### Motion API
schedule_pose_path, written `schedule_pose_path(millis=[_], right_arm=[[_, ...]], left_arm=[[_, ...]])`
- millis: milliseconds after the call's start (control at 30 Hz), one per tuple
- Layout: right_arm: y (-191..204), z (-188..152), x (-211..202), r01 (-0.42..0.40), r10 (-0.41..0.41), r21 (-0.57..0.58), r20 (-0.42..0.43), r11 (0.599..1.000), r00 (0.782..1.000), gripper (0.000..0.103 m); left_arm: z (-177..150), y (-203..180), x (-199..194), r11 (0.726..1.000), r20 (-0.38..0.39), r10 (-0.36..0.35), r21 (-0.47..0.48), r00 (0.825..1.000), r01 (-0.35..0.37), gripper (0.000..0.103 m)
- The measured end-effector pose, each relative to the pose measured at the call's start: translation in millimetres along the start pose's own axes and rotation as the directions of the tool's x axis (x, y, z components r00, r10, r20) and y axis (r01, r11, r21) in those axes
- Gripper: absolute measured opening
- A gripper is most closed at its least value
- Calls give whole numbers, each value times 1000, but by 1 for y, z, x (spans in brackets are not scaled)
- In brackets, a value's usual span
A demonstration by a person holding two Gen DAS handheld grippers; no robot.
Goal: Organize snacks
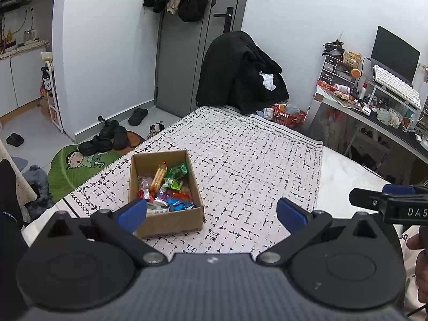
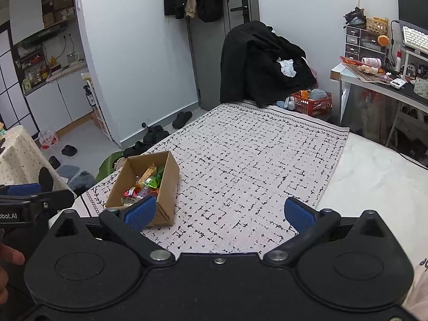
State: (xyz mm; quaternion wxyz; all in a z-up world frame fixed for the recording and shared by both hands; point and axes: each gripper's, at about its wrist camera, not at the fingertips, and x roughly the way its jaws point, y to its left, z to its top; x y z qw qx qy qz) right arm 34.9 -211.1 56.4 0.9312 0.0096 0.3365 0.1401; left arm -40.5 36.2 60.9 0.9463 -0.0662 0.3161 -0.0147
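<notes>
From the left wrist view, the left tongs (image 1: 211, 211) hover above the near edge of the tabletop (image 1: 254, 155), which is covered by a white cloth with black marks. Their blue pads (image 1: 290, 211) stand wide apart with nothing between them. The box (image 1: 171, 222), open cardboard, sits on the cloth just ahead of the left pad, which overlaps its near left corner in the picture; whether they touch I cannot tell. Inside lie the snacks (image 1: 167, 184): green, red, blue and orange wrappers heaped together. At the right edge the right tongs (image 1: 388, 200) reach in from the side, level with the left ones, and part of a hand (image 1: 416, 240) shows below them. This view alone shows a green mat (image 1: 77, 168) with dark shoes on the floor to the left.

From the right wrist view, the right tongs (image 2: 220, 211) hang at much the same height over the cloth, spread wide and empty. The box (image 2: 168, 187) lies ahead and to the left, its near right corner behind the left pad (image 2: 140, 211), and the snacks (image 2: 145, 183) show over its rim. The left tongs (image 2: 34, 200) enter at the left edge, with fingers (image 2: 10, 256) beneath. Only here is a dotted cloth (image 2: 18, 155) seen at far left. Most of the cloth between the pads is bare.
</notes>
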Motion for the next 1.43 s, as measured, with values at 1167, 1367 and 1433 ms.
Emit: schedule_pose_path(millis=[1167,1367,1433], right_arm=[[4,-4,5,4,-4,-15,-21,1000,1000,103],[3,-6,6,4,-4,-14,-22,1000,1000,103],[3,-5,6,4,-5,-15,-22,1000,1000,103]], left_arm=[[-9,4,6,1000,-23,6,2,1000,-6,103],[-10,1,7,1000,-25,5,17,1000,-4,103],[-10,1,7,1000,-26,7,16,1000,-7,103]])
